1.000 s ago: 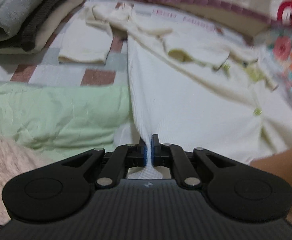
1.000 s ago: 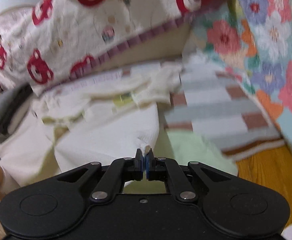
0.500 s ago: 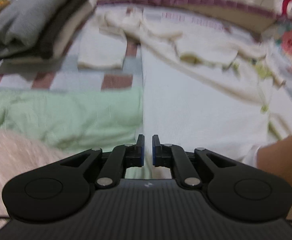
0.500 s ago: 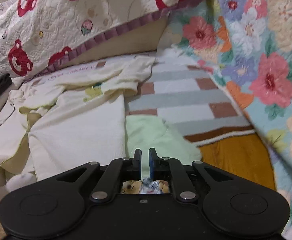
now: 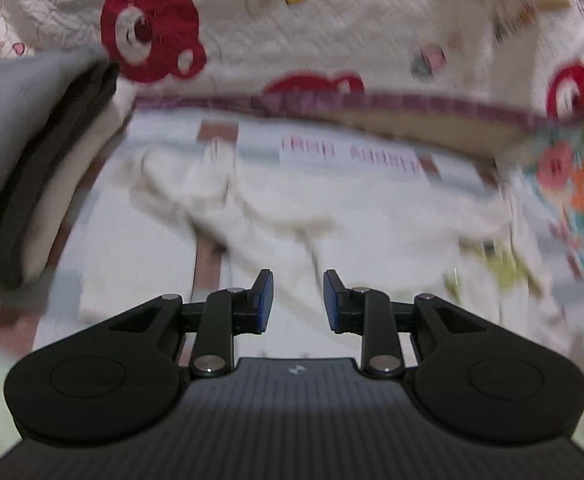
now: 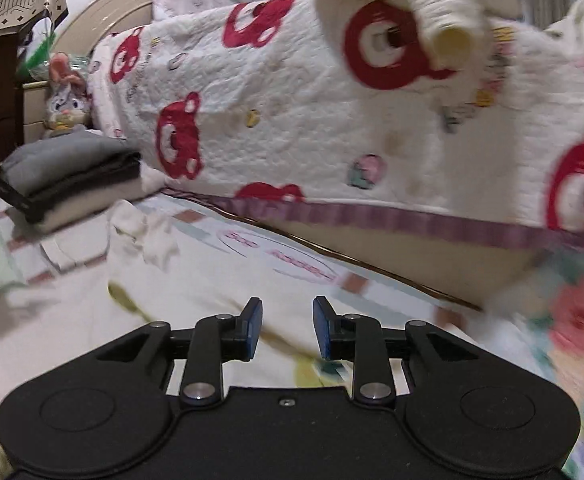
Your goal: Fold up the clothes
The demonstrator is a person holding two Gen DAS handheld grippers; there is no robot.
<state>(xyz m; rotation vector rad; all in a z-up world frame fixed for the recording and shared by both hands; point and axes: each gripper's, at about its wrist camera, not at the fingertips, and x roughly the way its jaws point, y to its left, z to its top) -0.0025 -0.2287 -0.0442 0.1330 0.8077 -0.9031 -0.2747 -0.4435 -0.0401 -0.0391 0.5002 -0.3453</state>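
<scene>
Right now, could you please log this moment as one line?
step: fold released | left gripper: opening, empty | right gripper: opening, empty | cream garment: flat on bed | folded stack: at left

One cream garment (image 5: 332, 224) lies spread on the bed. One stack of folded clothes (image 6: 71, 176) holds three layers: grey, dark, cream. One bear-print quilt (image 6: 332, 128), one stuffed toy (image 6: 65, 96).
</scene>
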